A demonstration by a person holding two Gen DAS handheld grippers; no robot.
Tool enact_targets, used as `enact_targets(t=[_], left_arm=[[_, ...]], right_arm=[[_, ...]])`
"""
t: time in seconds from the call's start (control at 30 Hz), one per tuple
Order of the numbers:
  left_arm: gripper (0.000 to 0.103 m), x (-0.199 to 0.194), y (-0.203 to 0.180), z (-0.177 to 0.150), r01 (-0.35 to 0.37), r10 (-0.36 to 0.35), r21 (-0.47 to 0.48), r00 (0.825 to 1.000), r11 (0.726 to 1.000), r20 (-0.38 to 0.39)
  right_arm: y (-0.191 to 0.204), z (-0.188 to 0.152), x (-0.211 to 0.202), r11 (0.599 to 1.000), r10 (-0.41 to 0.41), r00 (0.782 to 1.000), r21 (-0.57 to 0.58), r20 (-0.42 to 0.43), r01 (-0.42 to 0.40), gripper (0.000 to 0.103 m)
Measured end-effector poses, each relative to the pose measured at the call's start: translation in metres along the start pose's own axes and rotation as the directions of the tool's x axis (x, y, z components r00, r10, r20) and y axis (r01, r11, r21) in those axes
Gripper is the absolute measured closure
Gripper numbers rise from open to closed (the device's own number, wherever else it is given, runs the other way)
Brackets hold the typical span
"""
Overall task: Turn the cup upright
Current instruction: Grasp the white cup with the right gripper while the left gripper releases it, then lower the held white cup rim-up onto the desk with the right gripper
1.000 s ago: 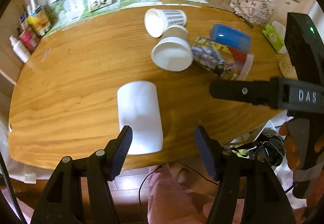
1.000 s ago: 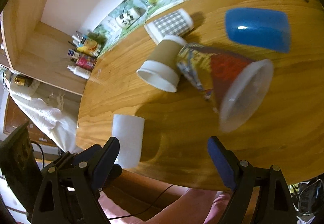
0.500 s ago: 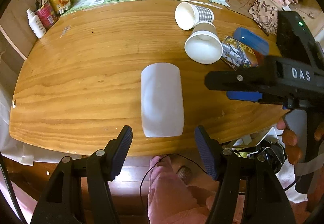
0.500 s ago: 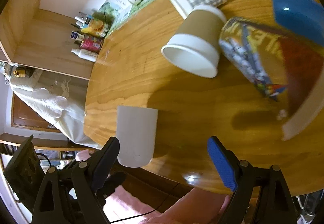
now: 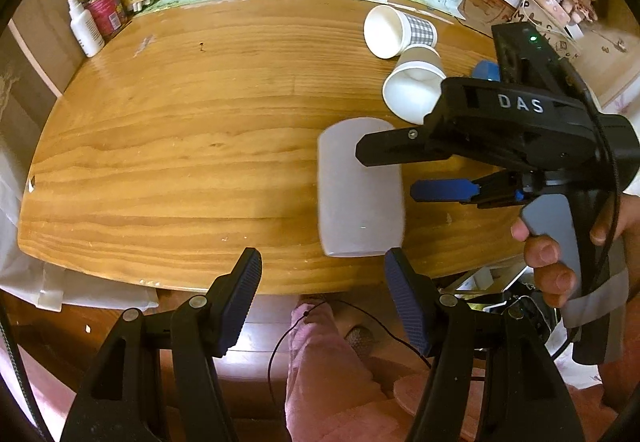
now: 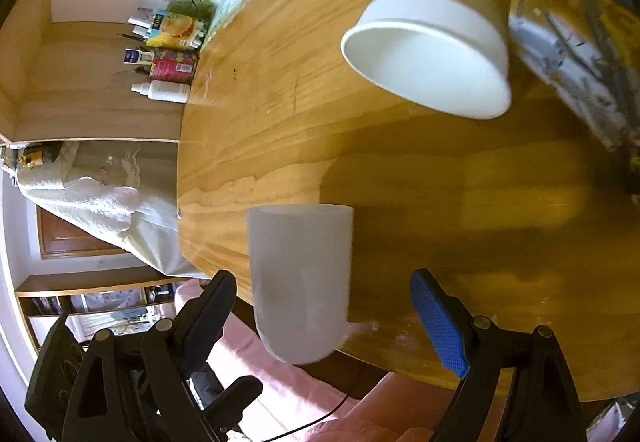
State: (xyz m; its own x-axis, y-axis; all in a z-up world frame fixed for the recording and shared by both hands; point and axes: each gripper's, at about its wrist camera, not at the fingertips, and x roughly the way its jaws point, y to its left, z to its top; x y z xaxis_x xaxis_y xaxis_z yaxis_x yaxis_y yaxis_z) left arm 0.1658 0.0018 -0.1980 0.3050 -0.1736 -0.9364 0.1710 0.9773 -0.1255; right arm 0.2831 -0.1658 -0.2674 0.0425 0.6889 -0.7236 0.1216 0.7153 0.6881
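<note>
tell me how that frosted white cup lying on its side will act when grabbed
The frosted white cup is a smooth cylinder on its side, so a nudge could roll it. It looks like thin plastic, probably light. It lies by the table edge, so it might fall.

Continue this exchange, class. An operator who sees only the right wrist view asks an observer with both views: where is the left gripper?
Observer: The left gripper hangs open off the table's near edge.
Operator: Does it hold the cup?
Observer: No. Nothing sits between its fingers; the cup lies ahead, nearer its right finger.
Operator: How does my gripper look from there?
Observer: The right gripper is open: one finger crosses over the cup, and the blue-padded one is off to the cup's right.
</note>
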Motion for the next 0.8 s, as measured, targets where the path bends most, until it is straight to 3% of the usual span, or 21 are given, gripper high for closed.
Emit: enact_targets(t=[0.07,0.13,0.2,0.47,0.8], left_arm=[[0.035,0.000,0.002,0.000,0.001,-0.001,-0.006,1.000,1.000,-0.001],[0.035,0.000,0.002,0.000,-0.002,0.002,-0.005,1.000,1.000,-0.003],[0.035,0.001,0.002,0.000,-0.005,0.005,-0.003,1.000,1.000,-0.008],[0.035,0.004,0.002,0.001,-0.004,0.004,0.005,1.000,1.000,-0.021],[0.035,0.003,0.000,0.002,0.002,-0.002,0.006,1.000,1.000,-0.010]], right_arm=[[0.000,0.002,0.003,1.000,0.004,1.000,0.009,-0.013,-0.004,0.014],[-0.001,0.003,0.005,1.000,0.002,1.000,0.016,-0.022,-0.001,0.021],[-0.001,0.005,0.007,1.000,-0.017,0.999,0.015,-0.027,0.018,0.039],[-0.003,0.003,0.004,0.999,-0.046,0.999,-0.030,-0.013,0.045,0.039],[0.009,-0.003,-0.008,0.988,-0.071,0.995,-0.129,0.073,0.081,0.040]])
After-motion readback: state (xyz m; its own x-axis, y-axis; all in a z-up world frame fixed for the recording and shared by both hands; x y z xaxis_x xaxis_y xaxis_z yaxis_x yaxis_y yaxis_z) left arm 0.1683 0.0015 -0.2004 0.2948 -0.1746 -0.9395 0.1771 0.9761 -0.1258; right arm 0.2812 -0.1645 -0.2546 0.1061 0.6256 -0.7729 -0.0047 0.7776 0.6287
